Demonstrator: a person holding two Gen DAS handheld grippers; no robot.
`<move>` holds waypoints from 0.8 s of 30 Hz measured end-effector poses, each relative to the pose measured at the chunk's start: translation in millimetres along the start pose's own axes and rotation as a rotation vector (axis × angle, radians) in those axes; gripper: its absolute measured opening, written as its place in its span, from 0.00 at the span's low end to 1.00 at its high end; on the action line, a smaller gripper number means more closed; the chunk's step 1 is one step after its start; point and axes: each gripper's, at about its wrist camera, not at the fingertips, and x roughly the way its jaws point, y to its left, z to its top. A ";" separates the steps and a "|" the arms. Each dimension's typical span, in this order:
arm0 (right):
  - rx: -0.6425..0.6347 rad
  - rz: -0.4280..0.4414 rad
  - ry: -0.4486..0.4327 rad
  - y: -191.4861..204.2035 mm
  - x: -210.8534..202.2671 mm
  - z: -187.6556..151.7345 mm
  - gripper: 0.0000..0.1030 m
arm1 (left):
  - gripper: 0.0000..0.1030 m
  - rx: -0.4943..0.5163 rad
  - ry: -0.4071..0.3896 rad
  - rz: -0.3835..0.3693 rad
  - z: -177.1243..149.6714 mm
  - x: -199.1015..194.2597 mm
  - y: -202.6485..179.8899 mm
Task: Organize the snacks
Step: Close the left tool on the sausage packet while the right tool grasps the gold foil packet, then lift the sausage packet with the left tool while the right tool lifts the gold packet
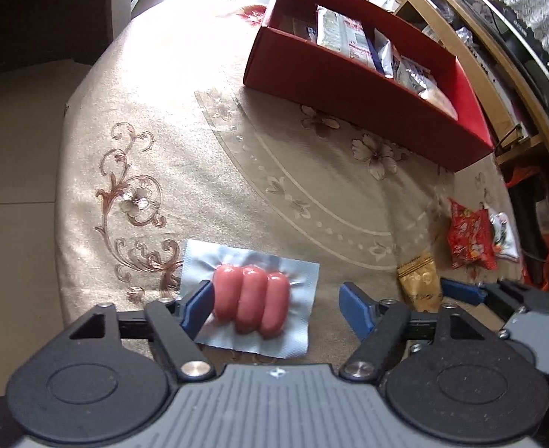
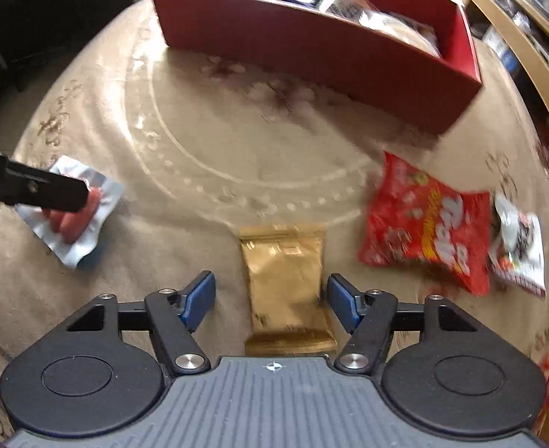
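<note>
A sealed silver pack of three pink sausages (image 1: 252, 302) lies flat on the beige tablecloth, between the blue pads of my left gripper (image 1: 278, 308). Its left pad sits right beside the sausages and the right pad stands well clear, so it is open. A gold packet (image 2: 285, 280) lies between the pads of my right gripper (image 2: 270, 298), with a gap on each side, so that one is open too. A red box (image 1: 349, 86) holding several snack packets stands at the far side of the table. In the right wrist view the sausage pack (image 2: 73, 224) is at the left, partly behind a black finger of the left gripper.
A red snack bag (image 2: 424, 224) and a white packet (image 2: 517, 250) lie to the right of the gold packet. The round table's edge (image 1: 59, 194) drops to a tiled floor on the left. Wooden shelving (image 1: 461, 48) stands behind the box on the right.
</note>
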 end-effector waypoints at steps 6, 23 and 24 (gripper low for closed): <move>0.015 0.025 -0.028 -4.8 -6.3 -8.2 0.45 | 0.68 0.028 0.016 0.045 -5.5 7.7 -2.0; 0.074 0.062 -0.011 -14.5 -11.1 -12.0 0.45 | 0.72 0.427 0.010 0.108 17.6 10.6 -23.3; 0.073 0.061 -0.011 -13.9 -10.7 -12.3 0.45 | 0.72 0.483 0.024 0.080 18.3 11.6 -27.2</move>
